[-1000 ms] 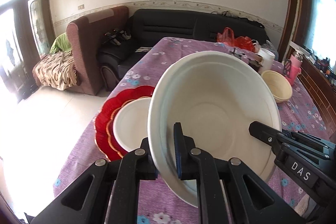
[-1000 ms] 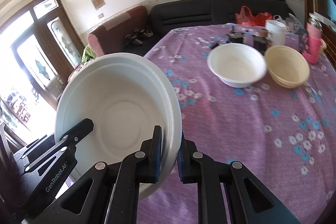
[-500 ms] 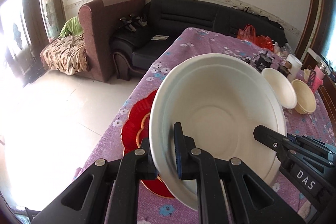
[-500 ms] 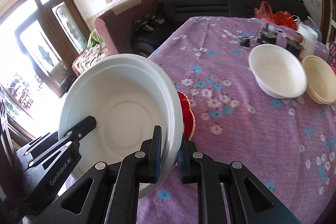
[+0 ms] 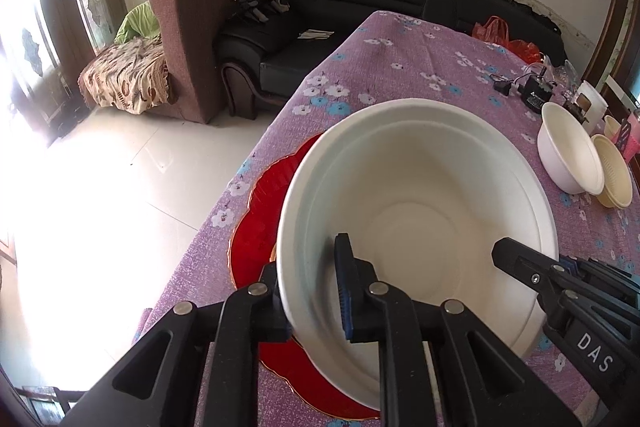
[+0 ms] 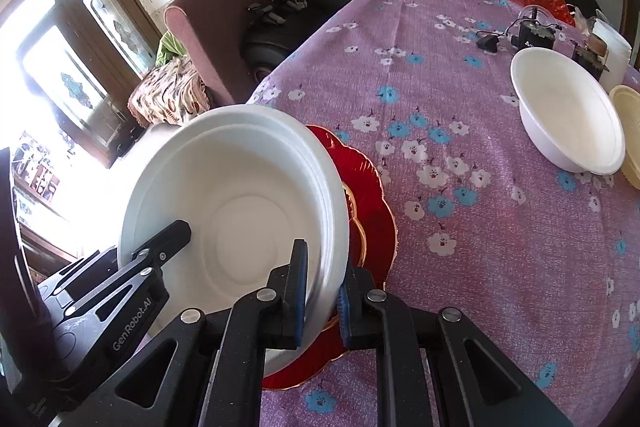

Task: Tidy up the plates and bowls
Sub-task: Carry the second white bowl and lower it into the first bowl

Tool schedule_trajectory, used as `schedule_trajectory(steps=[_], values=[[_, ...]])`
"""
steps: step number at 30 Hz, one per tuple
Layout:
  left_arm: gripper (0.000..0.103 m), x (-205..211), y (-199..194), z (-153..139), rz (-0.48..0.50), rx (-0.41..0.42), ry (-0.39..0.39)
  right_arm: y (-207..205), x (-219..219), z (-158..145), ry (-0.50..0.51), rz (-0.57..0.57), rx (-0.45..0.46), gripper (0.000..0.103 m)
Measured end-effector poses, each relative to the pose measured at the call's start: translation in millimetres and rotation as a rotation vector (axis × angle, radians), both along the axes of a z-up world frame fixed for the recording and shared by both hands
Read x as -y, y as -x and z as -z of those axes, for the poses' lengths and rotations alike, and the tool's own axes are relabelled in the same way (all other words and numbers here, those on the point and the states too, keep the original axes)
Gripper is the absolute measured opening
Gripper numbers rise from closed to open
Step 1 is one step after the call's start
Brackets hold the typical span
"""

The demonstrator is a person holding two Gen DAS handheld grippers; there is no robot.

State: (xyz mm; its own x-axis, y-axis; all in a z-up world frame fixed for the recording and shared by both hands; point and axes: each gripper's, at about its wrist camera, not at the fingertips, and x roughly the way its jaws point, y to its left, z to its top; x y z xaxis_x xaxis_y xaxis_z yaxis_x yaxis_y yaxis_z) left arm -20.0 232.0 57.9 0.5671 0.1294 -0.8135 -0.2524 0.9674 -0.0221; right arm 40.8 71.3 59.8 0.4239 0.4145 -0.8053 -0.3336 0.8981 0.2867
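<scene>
White bowl [image 5: 420, 211] now lower over red plate [image 5: 260, 223].

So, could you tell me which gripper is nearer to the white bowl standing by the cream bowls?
Right. The right gripper clamps the held white dish's rim on the side facing that white bowl; the left gripper clamps the opposite rim, farther away.
</scene>
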Motion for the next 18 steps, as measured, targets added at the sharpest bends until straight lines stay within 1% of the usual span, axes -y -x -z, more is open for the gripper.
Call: schedule_trajectory(steps=[2, 4, 5, 7, 9, 13, 14, 15, 16, 17, 18], values=[[0.020, -1, -3, 1, -0.002, -0.007, 0.000, 0, -2, 0, 0.004, -0.004, 0.003, 0.015], [0.029, -2, -4, 1, -0.009, -0.009, -0.002, 0, -4, 0, 0.010, -0.008, 0.007, 0.015], [0.031, -2, -5, 1, -0.015, -0.009, -0.007, 1, -5, 0, 0.016, -0.010, 0.012, 0.015], [0.043, -4, -4, -2, -0.025, 0.000, -0.014, 2, -7, -1, 0.026, -0.011, 0.020, 0.015], [0.049, -7, -2, -6, -0.034, 0.012, -0.013, 2, -9, -1, 0.036, -0.010, 0.031, 0.015], [0.056, -14, 4, -13, -0.046, 0.031, 0.000, 2, -7, -1, 0.025, 0.009, 0.046, 0.016], [0.056, -15, 7, -16, -0.053, 0.040, 0.002, 2, -6, -1, 0.018, 0.013, 0.048, 0.021], [0.058, -16, 9, -19, -0.056, 0.050, 0.006, 2, -4, -2, 0.010, 0.016, 0.049, 0.028], [0.058, -17, 11, -21, -0.057, 0.060, 0.011, 2, -3, -3, -0.001, 0.021, 0.054, 0.033], [0.059, -17, 14, -25, -0.057, 0.074, 0.016, 2, -1, -5, -0.011, 0.026, 0.061, 0.043], [0.059, -16, 18, -29, -0.058, 0.089, 0.015, 3, 1, -7, -0.021, 0.032, 0.071, 0.049]])
